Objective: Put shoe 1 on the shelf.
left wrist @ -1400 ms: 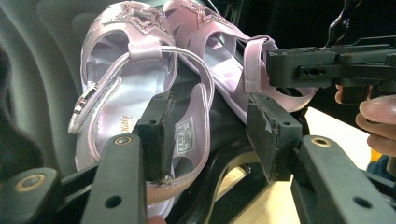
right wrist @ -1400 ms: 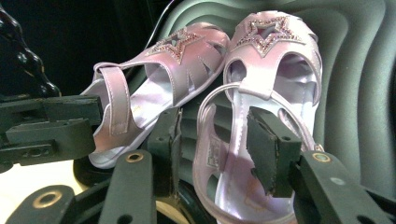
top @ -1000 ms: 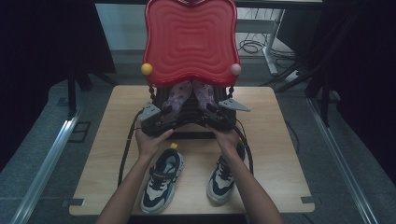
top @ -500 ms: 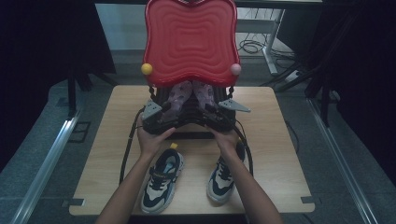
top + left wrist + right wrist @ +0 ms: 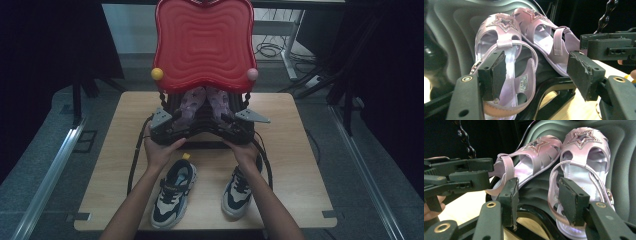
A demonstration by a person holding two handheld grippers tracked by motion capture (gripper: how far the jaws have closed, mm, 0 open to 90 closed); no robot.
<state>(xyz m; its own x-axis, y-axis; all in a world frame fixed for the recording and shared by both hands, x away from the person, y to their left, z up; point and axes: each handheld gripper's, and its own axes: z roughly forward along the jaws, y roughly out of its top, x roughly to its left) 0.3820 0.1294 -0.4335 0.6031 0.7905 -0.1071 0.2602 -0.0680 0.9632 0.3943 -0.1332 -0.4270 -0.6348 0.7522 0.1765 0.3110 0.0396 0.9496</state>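
Note:
A pair of pink star sandals sits on the dark wavy lower shelf [image 5: 454,30] of a rack, under its red wavy top [image 5: 202,45]. In the high view both hands hold grippers at the shelf's front, the left gripper [image 5: 179,123] by the left sandal [image 5: 190,107] and the right gripper [image 5: 223,123] by the right sandal [image 5: 218,102]. The left gripper [image 5: 537,75] is open, its jaws either side of the near sandal's [image 5: 504,23] heel strap. The right gripper [image 5: 540,200] is open too, one jaw just in front of the other sandal's [image 5: 584,152] heel.
Two navy and white sneakers [image 5: 172,192] [image 5: 240,187] lie on the wooden table [image 5: 295,150] in front of the rack, between the forearms. A yellow ball [image 5: 157,73] and a pink ball [image 5: 252,74] stick out at the red top's lower corners. Cables trail off both grippers.

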